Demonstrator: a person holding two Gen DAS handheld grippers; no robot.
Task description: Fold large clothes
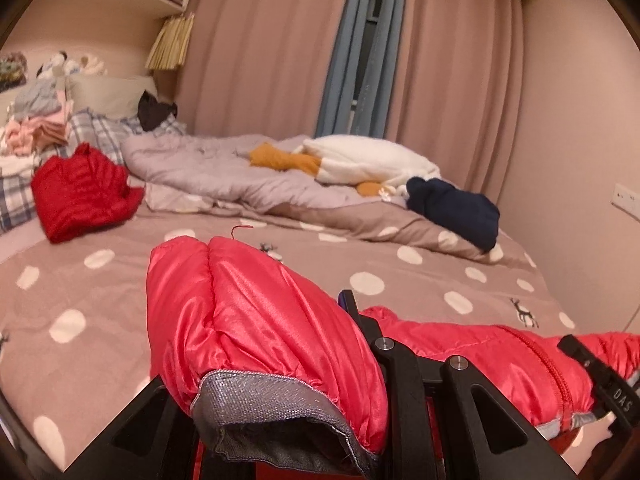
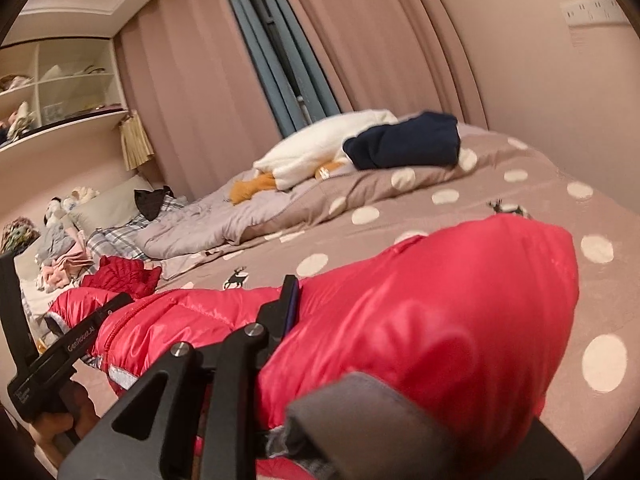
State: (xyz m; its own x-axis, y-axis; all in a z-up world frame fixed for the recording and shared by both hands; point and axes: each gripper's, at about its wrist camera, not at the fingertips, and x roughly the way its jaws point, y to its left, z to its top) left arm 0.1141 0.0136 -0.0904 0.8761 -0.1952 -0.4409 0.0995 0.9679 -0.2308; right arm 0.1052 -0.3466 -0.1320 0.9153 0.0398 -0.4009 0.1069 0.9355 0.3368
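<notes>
**Both grippers pinching the red puffer jacket over the bed**

Left gripper [image 1: 352,360]: its fingers are clamped on the red puffer jacket [image 1: 256,312], with a sleeve end bunched over them and the grey knit cuff [image 1: 272,412] hanging open toward the camera. The right gripper [image 2: 280,328] is doing the same on its side, fingers closed on the fabric, with a dark grey cuff [image 2: 360,408] flopped in front of the lens, blurry.

The jacket is stretched out between the two grippers, so its long axis runs side to side, left gripper to right, held just above the polka-dot bedspread [image 1: 100,280]. The zipper [image 1: 552,360] runs across the middle section.

Further out on the bed: a folded darker red jacket [image 1: 80,192] near the plaid pillows [image 1: 96,132], a rumpled grey quilt [image 1: 208,168], a white and mustard plush [image 1: 360,160], and a navy garment [image 1: 456,208].

Containers: the wall shelf cubbies [image 2: 76,80] at the headboard end hold some light-coloured items, too small to identify. Pink curtains [image 1: 272,48] run behind.
</notes>
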